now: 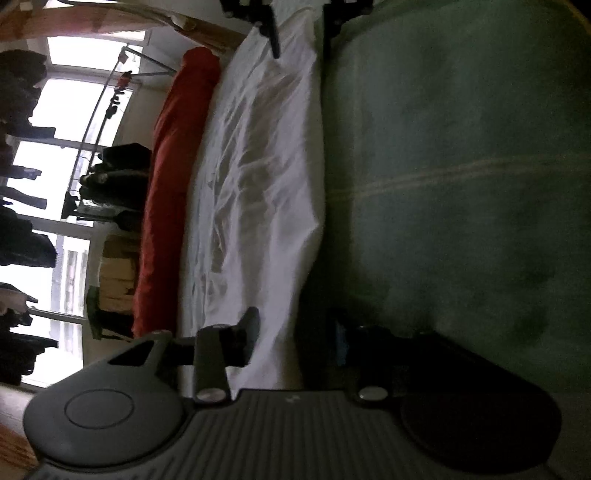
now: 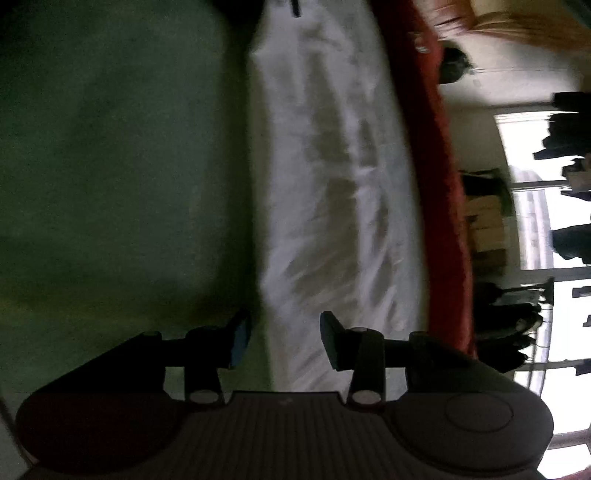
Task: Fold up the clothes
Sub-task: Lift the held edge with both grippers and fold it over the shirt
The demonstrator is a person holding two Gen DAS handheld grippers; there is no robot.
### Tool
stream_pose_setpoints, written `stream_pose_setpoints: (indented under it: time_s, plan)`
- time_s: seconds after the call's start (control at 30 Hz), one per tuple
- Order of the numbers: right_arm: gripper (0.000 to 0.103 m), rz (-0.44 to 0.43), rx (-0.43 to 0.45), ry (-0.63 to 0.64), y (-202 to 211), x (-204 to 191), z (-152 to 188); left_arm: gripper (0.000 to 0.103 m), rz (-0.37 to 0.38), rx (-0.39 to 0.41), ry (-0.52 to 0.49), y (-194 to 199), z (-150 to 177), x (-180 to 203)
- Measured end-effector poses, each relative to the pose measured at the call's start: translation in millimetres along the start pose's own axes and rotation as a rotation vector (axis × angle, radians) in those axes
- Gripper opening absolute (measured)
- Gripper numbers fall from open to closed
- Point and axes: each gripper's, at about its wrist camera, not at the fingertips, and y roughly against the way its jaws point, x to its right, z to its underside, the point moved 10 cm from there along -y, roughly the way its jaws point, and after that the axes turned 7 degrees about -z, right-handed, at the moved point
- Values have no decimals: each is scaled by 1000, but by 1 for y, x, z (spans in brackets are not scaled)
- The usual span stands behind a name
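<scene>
A white garment [image 1: 258, 166] [image 2: 332, 184] lies as a long, creased strip on a green cover [image 1: 443, 184] [image 2: 110, 147]. My left gripper [image 1: 297, 338] stands open at one end of the strip, with the cloth's edge in the gap between its fingers and no pad pressing on it. My right gripper [image 2: 286, 339] is open at the other end, white cloth showing between its fingers [image 2: 332, 343]. In the left wrist view the right gripper [image 1: 301, 35] appears at the far end of the strip, jaws apart.
A long red roll of fabric [image 1: 173, 177] [image 2: 439, 166] lies along the far side of the white garment. Beyond it stand a rack of dark clothes [image 1: 110, 177], cardboard boxes [image 1: 118, 269] [image 2: 484, 225] and bright windows [image 1: 74, 110].
</scene>
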Motion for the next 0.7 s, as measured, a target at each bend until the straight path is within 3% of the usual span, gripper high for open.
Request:
stream_pose_setpoints:
  time_s: [0.23, 0.4, 0.5, 0.57, 0.6, 0.7]
  plan:
    - [48, 48, 68, 28, -28, 21, -10, 43, -82, -74, 70, -36, -9, -14]
    - [54, 72, 105, 38, -33, 29, -3, 35, -113, -105, 81, -42, -11, -14]
    - [57, 132, 69, 27, -30, 26, -3, 18, -92, -122, 101, -40, -9, -10]
    - [35, 132, 44, 39, -29, 11, -2, 5, -70, -131, 104, -38, -9, -6]
    - [11, 117, 36, 60, -31, 2, -1, 3, -59, -132, 104, -38, -9, -3]
    - [8, 94, 25, 107, -42, -2, -1, 0, -18, -117, 118, -38, -6, -5]
